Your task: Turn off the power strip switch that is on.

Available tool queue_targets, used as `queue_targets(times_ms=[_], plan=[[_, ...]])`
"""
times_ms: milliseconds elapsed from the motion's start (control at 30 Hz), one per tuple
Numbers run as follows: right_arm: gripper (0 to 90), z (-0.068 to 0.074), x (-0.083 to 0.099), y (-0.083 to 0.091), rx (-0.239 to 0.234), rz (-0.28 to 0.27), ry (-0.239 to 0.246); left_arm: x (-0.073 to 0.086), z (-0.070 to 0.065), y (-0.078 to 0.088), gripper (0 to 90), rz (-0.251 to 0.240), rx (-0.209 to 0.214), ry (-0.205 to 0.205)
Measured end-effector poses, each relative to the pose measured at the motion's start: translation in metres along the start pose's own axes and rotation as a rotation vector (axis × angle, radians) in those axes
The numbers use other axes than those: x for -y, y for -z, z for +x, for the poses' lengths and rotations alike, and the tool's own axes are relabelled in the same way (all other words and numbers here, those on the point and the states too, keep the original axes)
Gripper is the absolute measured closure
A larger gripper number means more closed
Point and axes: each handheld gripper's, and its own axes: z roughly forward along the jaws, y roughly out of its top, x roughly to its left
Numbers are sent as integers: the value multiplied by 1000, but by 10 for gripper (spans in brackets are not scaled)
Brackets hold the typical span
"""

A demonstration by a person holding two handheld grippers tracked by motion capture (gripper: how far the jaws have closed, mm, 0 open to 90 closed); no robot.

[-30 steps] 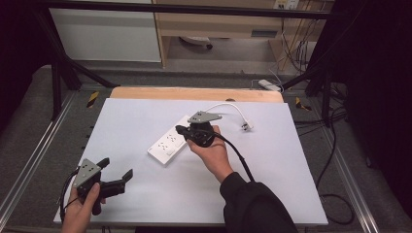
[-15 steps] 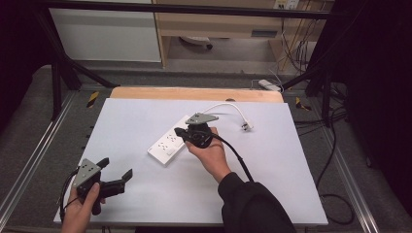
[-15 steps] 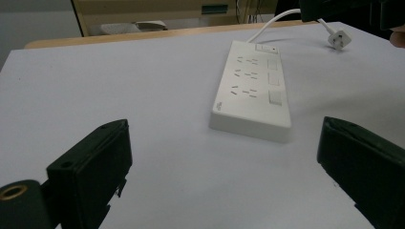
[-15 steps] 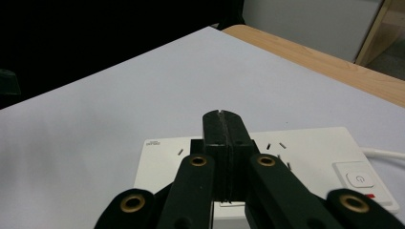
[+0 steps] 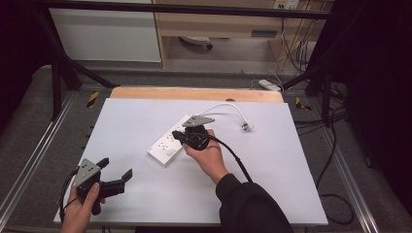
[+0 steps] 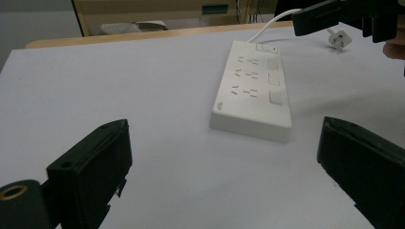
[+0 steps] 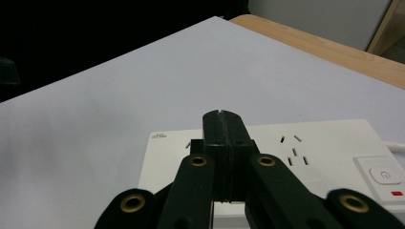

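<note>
A white power strip (image 5: 170, 141) lies at an angle in the middle of the white table (image 5: 145, 116); its white cable (image 5: 223, 106) runs back right to a plug (image 5: 247, 126). The strip (image 6: 252, 90) also lies ahead in the left gripper view, with several sockets and switches. My right gripper (image 5: 179, 137) hovers over the strip (image 7: 334, 143), jaws pressed together with nothing between them, tips (image 7: 223, 117) above the strip's near end. My left gripper (image 5: 115, 171) rests at the table's front left, jaws spread wide and empty, pointing toward the strip.
A wooden strip (image 5: 194, 93) edges the table's far side. Black cables (image 5: 335, 160) hang off the right side. A white cabinet (image 5: 107, 34) and a wooden shelf unit (image 5: 218, 24) stand behind the table. Metal frame rails (image 5: 29, 160) run along both sides.
My right gripper has shifted slightly left and nearer over the strip. The left gripper has stayed in place.
</note>
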Motion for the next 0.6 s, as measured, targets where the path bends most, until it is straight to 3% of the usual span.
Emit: queue_targets(times_ms=[600], plan=[[900, 7, 8, -11, -17, 37, 10, 0, 0, 0, 44, 1, 0, -1]])
